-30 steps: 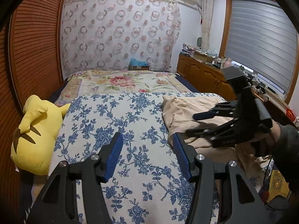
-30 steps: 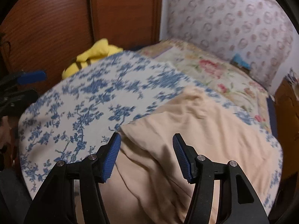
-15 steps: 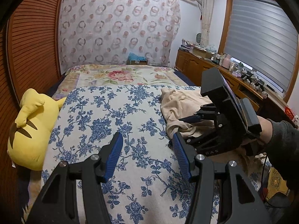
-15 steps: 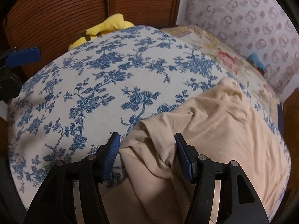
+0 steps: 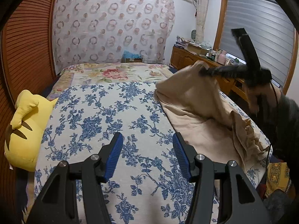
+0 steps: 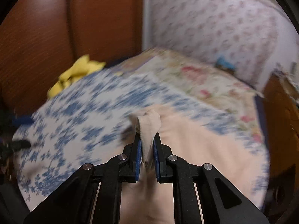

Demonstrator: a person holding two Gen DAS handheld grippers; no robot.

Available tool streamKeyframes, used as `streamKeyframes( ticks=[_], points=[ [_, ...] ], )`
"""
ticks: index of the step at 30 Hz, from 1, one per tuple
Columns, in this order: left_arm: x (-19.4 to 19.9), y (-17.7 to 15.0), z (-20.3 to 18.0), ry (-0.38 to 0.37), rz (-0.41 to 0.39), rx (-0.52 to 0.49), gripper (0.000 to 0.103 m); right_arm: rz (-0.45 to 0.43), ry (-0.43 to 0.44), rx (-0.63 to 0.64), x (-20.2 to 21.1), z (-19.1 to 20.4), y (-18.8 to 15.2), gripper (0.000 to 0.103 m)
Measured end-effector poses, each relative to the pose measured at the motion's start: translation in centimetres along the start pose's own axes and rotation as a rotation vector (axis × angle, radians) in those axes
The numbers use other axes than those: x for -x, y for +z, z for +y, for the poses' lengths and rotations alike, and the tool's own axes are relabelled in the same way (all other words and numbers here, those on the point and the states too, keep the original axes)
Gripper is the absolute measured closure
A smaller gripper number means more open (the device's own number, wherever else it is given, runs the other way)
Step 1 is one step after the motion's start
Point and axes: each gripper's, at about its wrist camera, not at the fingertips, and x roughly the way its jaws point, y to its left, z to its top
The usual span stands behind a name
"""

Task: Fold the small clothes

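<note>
My left claw [image 5: 147,155] sits nearest, low over the bedspread [image 5: 104,123] with its blue flower print, tilted down toward it. Its two blue pads [image 5: 114,156] stand well apart with nothing between them; only the flowered cloth shows in the gap

My right claw [image 6: 147,149] is closing on a fold of the beige garment [image 6: 149,127], and the pads already pinch it: a bunched tuft of cloth stands up out of the narrow slit between them. From the left wrist I see that claw [image 5: 203,71] raised above the bed on the right side, blurred, pointing left with my hand [image 5: 261,95] and dark sleeve [image 5: 287,123] behind it. The garment [image 5: 201,112] hangs from its tip like a tent: the pinched part is lifted off the bed, while the rest lies spread on the right half of the bedspread, its ruffled edge crumpled near the bed's right border

Further off, a yellow plush toy [image 5: 24,128] lies against the left edge of the bed beside the slatted wooden door [image 5: 24,43]. Beyond the blue print lies a quilt [image 5: 112,72] with pink flowers, then a patterned curtain [image 5: 112,28] across the back wall. On the right, a wooden cabinet [image 5: 186,57] crowded with small items stands under a window blind [image 5: 261,33]
</note>
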Motion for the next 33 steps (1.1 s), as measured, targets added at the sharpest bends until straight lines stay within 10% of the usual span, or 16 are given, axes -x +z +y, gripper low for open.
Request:
streamKeyframes(
  ticks=[7, 10, 22, 33],
  points=[
    [-0.4, -0.1, -0.9, -0.025, 0.016, -0.009, 0.049, 0.072, -0.328, -0.122, -0.4, -11.6, -1.5, 0.092],
    [-0.6, -0.3, -1.3, -0.033, 0.024, -0.017, 0.049, 0.178, -0.365, -0.211, -2.6, -14.4, -3.7, 0.068],
    [-2.3, -0.5, -4.2, -0.078, 0.068, -0.06, 0.049, 0.071, -0.18, -0.189, 3.9, -7.7, -6.4, 0.058],
    [-3.9, -1.7, -7.3, -0.139, 0.129, -0.092, 0.049, 0.196, 0.005, -0.16, 2.7, -0.2, -12.1, 0.058]
  ],
)
